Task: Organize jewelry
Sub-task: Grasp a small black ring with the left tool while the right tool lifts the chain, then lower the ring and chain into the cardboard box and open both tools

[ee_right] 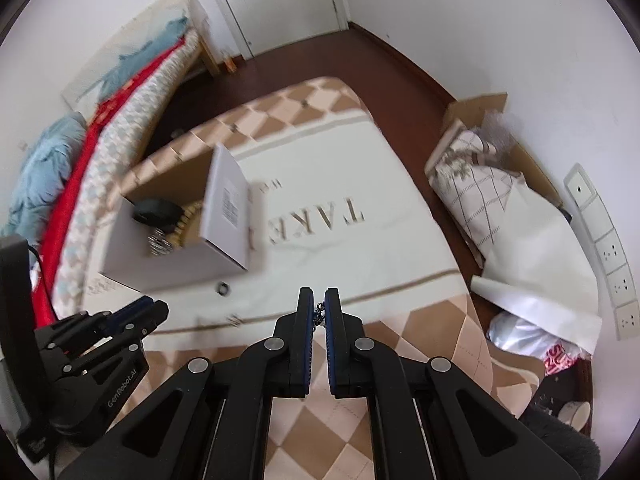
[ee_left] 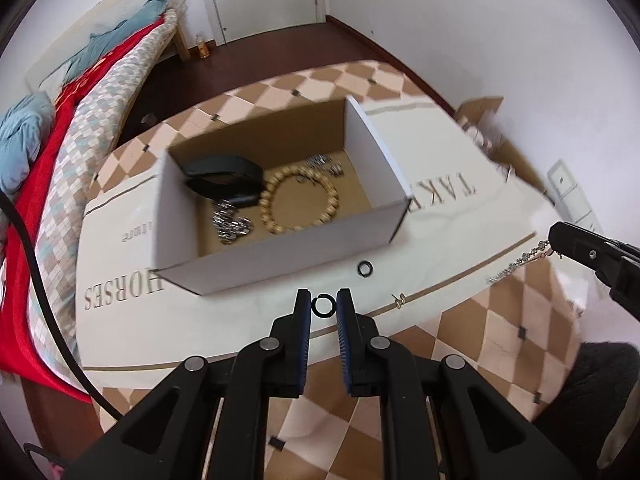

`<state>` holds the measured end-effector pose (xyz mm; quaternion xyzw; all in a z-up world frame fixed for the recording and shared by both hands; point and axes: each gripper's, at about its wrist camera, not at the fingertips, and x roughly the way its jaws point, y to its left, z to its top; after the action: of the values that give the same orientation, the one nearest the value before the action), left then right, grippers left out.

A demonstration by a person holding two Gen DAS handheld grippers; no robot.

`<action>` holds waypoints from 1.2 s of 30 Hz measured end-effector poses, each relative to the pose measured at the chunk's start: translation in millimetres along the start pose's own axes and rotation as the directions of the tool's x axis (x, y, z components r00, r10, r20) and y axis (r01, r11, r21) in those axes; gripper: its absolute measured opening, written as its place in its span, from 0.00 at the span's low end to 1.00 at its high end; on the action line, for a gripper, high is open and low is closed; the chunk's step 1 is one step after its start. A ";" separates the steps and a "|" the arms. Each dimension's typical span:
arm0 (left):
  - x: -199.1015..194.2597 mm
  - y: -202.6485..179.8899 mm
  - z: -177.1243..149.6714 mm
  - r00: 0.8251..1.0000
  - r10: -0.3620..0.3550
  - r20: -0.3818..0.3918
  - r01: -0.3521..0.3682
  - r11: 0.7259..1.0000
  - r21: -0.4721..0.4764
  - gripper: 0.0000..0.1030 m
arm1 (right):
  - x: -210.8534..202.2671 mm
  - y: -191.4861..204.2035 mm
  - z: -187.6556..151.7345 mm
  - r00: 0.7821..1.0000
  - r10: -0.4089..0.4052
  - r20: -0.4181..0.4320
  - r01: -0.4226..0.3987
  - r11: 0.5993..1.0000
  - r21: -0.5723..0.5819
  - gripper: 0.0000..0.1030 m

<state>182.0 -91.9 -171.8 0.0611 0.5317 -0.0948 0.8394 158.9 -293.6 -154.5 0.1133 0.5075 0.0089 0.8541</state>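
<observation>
**Both grippers holding jewelry beside the box**

Left wrist view: the left gripper [ee_left: 324, 305] has its jaws drawn close on a small black ring [ee_left: 324, 305], which sits pinched between the blue pads above the cloth. A second black ring [ee_left: 365, 269] lies on the white tablecloth [ee_left: 460, 224], just beside the front wall of the open cardboard box [ee_left: 276, 260]. Inside the box lie a black band [ee_left: 224, 178], a beaded bracelet [ee_left: 298, 200] and a heap of silver chain [ee_left: 232, 226]. A small gold earring [ee_left: 399, 299] lies on the cloth to the right of the gripper. Writing on the cloth, seen upside down, reads "HORSES" and "TAKE". At the right edge the right gripper [ee_left: 556, 242] holds a silver chain [ee_left: 520, 262] that hangs down toward the cloth.

Right wrist view: the right gripper [ee_right: 319, 305] is fully closed, with links of the chain [ee_right: 319, 316] caught between its pads. The left gripper [ee_right: 154, 307] appears at lower left; its body bears the marking "GenRobot.AI". "TAKE" shows again on the cloth, and the box's side carries a printed label too blurred to read.
</observation>
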 end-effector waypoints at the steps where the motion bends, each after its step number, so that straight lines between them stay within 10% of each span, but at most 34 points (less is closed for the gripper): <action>1: -6.5 5.6 1.3 1.000 -0.003 0.008 0.003 1.000 -0.010 0.10 | -4.3 0.9 1.6 1.000 0.006 0.008 -0.006 1.000 -0.004 0.06; 17: -95.3 81.3 59.0 0.987 -0.030 0.157 0.048 0.992 -0.116 0.10 | -67.7 75.8 63.6 0.972 0.221 0.083 -0.208 0.967 -0.145 0.05; 36: -5.0 124.9 92.7 0.989 -0.144 -0.023 0.136 0.967 -0.216 0.10 | 56.8 140.2 104.3 0.941 0.271 -0.204 -0.307 0.936 -0.171 0.05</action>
<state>289.6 11.4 -127.4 -0.0654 0.5576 -0.0949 0.8220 291.1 -168.9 -127.2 0.0989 0.5558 0.1959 0.8019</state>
